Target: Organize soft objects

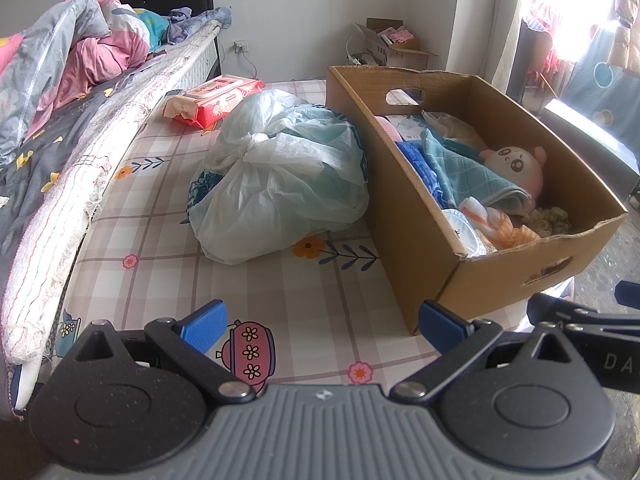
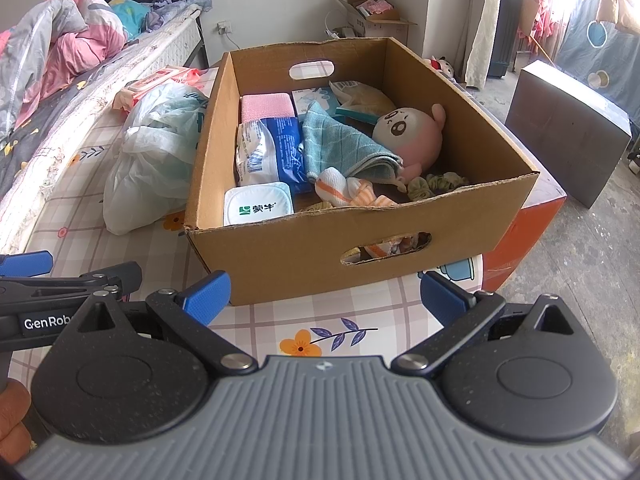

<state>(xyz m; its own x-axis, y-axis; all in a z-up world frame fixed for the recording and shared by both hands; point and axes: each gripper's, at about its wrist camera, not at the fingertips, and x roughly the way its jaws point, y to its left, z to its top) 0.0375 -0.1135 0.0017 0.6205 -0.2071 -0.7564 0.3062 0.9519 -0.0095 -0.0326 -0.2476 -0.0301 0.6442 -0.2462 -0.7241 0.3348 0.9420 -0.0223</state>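
Both tongs hung spread wide and empty above the checked, flower-printed bed sheet (image 2: 256, 320) — the left tongs (image 1: 320, 326) facing the gap beside the box, the right tongs (image 2: 324, 294) squared up to its near wall. Neither touched anything, a stance that read as a pause to choose the first soft item.

Just beyond them sat the open brown cardboard box with cut-out handles (image 2: 280, 252), its near corner overhanging an orange-red carton (image 2: 532, 232), within easy reach of both tongs. Inside, packed loosely: a white lidded plastic tub with a green logo (image 2: 258, 208) at the near left, a blue-and-white plastic packet (image 2: 268, 152) behind it, and a folded pink cloth (image 2: 266, 108) at the back. At the middle lay a teal waffle-weave cloth (image 2: 340, 144) draped partly over a pink round-faced plush doll (image 2: 408, 132), with a white-and-orange striped cloth (image 2: 348, 192) and an olive fabric scrunchie (image 2: 436, 184) towards the near wall.

Left of the box, just beside it, a knotted white plastic bag stuffed with something soft (image 1: 276, 180) rested on the sheet; farther back lay a red-and-white pack of wet wipes (image 1: 216, 100). Along the left ran a rumpled pink and grey quilt (image 1: 80, 68) — bedding apparently pushed aside to make room for sorting.
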